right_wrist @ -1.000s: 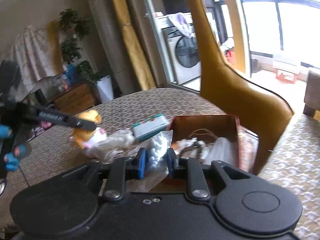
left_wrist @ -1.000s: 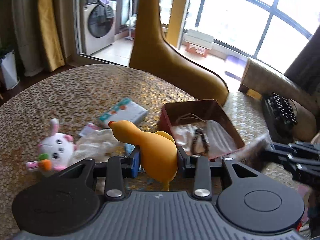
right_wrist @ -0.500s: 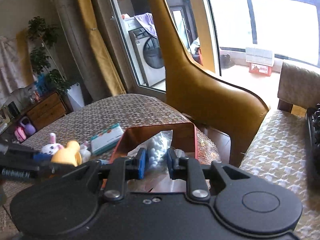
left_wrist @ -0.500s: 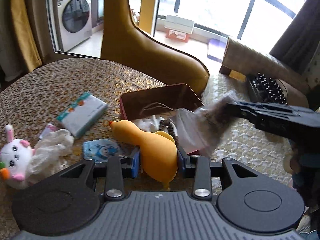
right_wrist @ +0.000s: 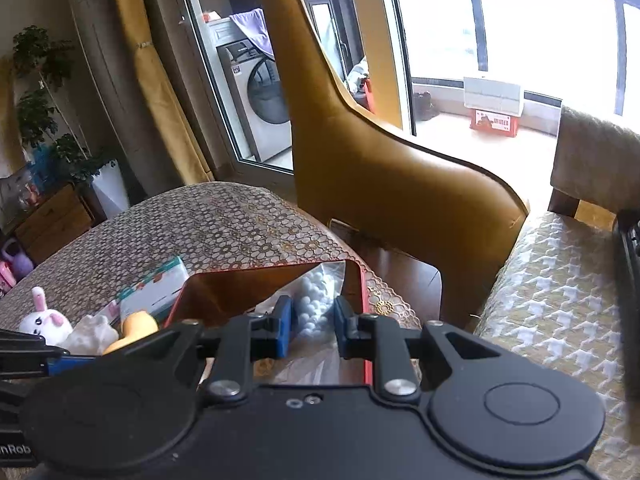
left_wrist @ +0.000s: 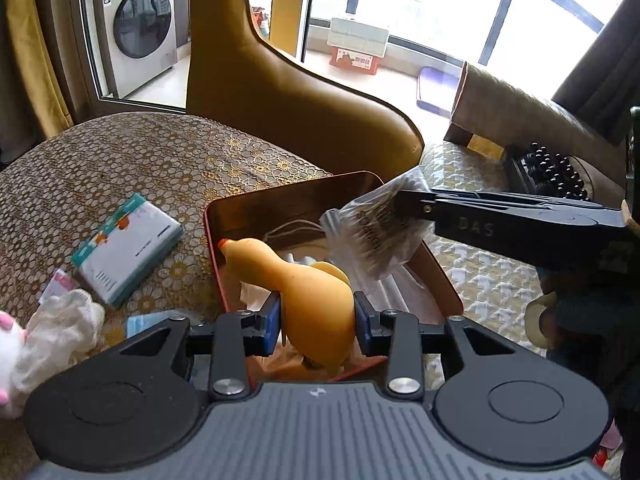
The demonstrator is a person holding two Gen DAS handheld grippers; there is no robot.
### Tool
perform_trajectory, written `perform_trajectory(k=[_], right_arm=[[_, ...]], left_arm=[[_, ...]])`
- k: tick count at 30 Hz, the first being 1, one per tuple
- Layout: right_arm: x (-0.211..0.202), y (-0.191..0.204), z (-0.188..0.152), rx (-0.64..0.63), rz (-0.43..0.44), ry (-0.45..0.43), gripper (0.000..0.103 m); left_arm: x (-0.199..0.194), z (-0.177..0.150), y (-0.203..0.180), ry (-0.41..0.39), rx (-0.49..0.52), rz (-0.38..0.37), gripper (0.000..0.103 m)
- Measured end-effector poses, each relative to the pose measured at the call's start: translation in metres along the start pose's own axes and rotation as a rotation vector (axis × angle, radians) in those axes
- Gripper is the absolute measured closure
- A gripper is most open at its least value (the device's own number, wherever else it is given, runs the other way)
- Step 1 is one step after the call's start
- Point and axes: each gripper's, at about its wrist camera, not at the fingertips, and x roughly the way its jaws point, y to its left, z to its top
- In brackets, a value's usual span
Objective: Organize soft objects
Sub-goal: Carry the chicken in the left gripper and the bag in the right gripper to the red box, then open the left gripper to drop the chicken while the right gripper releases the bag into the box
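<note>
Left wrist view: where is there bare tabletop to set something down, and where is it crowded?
Free: the table behind the tissue pack, toward the chair. Crowded: the red box, and the near-left corner with white cloth and bunny.

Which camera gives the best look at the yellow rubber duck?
The left wrist view: the yellow rubber duck sits centered in the left gripper, its neck and orange beak visible over the red box. The right wrist view shows only a sliver at lower left.
</note>
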Motion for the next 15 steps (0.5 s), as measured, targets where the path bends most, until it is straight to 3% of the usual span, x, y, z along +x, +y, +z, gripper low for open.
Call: perform_trajectory(k=[15], right_arm=[[0.049,0.008,-0.009,-0.025,-0.014,0.079,0.081]], left_arm=[[0.054,-0.010,-0.003,0.092,-0.004,-0.027,0.067]])
